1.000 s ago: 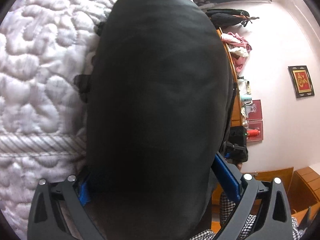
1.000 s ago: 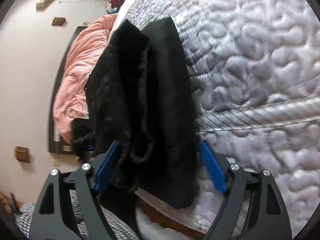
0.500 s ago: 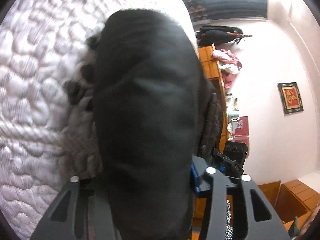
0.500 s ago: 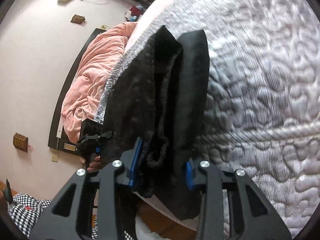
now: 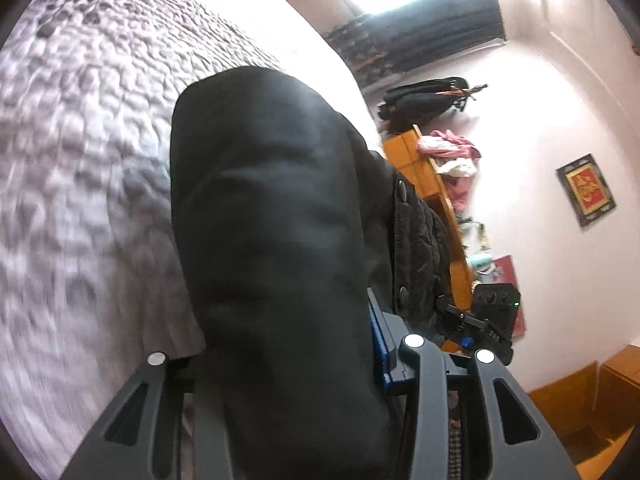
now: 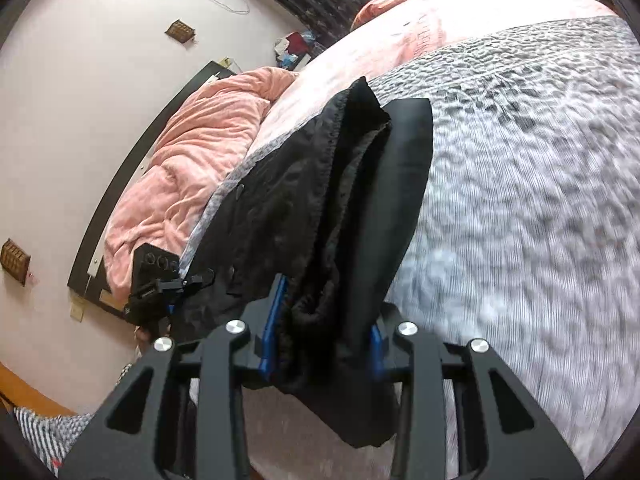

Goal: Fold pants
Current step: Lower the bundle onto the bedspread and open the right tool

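Two grippers, both clamped on the black pants (image 6: 352, 216). Right gripper (image 6: 324, 344): blue pads pinch a bunched thick fold w/ a drawstring loop hanging at the jaws; fabric drapes past the fingers over the grey-white quilted bedspread (image 6: 520, 200). Left gripper (image 5: 288, 360): pants (image 5: 272, 240) fill the gap between the fingers, blue pad (image 5: 378, 356) pressed to the cloth on one side; other pad hidden behind fabric.

Writing: faint lettering on the pink sheet (image 6: 424, 36) at the bed's far end, too washed out to read. Framed red-and-gold picture (image 5: 586, 190) on the wall, motif not legible. No brand mark seen on pants.

Hard to make out: bedspread blurred in both views. Pants' lower end cut off by the gripper body. Pink comforter (image 6: 192, 168) heaped at the headboard. Wooden shelf (image 5: 436, 200) w/ pink clothes heaped on top, partly behind the pants. Opposite gripper visible in each view, partly masked by cloth.
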Demonstrator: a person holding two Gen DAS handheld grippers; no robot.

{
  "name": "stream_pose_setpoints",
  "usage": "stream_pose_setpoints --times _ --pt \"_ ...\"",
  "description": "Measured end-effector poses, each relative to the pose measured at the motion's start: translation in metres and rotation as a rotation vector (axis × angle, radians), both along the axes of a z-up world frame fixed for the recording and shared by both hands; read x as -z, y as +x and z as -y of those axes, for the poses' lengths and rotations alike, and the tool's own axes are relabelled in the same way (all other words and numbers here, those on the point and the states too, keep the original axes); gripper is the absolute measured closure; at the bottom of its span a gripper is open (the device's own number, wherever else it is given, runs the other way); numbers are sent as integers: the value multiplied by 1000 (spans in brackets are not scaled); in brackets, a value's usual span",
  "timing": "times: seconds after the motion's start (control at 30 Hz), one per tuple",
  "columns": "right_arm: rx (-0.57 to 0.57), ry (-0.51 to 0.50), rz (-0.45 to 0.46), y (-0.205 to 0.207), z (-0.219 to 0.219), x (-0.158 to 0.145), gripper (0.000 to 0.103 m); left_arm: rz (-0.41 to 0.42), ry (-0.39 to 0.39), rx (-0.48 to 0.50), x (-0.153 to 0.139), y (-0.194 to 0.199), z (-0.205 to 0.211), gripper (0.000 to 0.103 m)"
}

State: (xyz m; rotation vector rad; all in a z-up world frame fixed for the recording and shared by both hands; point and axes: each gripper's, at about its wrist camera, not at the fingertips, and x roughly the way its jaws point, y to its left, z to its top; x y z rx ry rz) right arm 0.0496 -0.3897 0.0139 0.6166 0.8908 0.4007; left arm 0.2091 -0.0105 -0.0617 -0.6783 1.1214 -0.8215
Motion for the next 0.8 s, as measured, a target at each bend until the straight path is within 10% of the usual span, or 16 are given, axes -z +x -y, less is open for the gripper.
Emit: stream_pose_setpoints --times 0.4,0.8 --pt "89 21 -121 48 30 70 43 65 240 -65 25 11 28 10" --pt "254 -422 -58 -20 -15 12 8 190 570 -238 -24 -64 7 4"
